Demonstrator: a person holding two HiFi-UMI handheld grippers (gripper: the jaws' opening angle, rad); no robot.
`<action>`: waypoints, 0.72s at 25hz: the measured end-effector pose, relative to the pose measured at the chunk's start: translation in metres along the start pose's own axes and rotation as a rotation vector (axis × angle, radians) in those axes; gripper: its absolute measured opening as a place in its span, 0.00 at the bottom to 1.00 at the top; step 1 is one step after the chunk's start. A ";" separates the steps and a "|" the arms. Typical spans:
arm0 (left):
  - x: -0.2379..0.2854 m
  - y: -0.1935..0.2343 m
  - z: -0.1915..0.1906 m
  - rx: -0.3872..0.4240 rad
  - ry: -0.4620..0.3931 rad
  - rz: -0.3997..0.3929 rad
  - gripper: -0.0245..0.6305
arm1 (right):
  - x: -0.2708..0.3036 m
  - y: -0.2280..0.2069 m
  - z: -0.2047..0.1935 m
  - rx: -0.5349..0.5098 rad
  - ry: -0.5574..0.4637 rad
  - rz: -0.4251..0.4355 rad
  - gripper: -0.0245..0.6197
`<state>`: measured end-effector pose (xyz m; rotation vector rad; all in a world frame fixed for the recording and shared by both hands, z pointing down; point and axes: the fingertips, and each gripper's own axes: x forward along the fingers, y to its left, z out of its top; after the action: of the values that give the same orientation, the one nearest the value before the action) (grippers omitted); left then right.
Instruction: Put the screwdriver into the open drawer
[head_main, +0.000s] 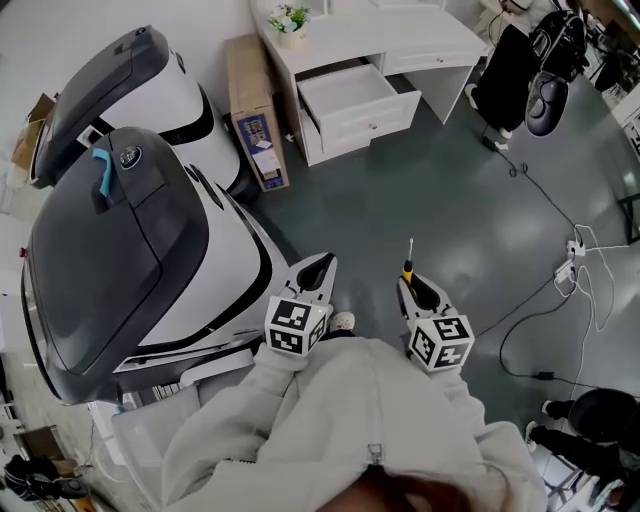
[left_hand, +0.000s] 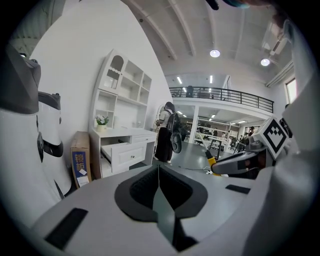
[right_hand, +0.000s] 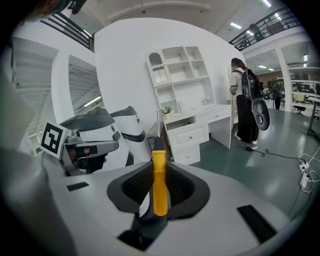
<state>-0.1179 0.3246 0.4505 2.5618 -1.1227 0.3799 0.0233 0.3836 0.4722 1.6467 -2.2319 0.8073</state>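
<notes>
Now, screwdriver clamped in right gripper, open drawer well ahead

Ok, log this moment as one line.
right tool: shut on screwdriver | left tool: shut, empty | drawer: open, ahead, not yet reached

The floor is carrying a desk and box well ahead of the left gripper, two machines standing to its left, cables lying right of the right gripper.
</notes>
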 end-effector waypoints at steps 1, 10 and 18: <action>0.003 0.003 0.002 0.003 -0.002 -0.002 0.07 | 0.005 -0.001 0.004 -0.001 -0.002 0.000 0.18; 0.012 0.033 0.009 0.021 -0.007 -0.001 0.07 | 0.042 0.005 0.018 0.001 -0.016 0.010 0.18; 0.007 0.037 -0.003 0.007 0.015 -0.010 0.07 | 0.046 0.007 0.010 0.011 -0.005 0.003 0.18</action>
<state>-0.1407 0.2976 0.4622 2.5656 -1.1052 0.4004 0.0029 0.3430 0.4853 1.6520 -2.2380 0.8191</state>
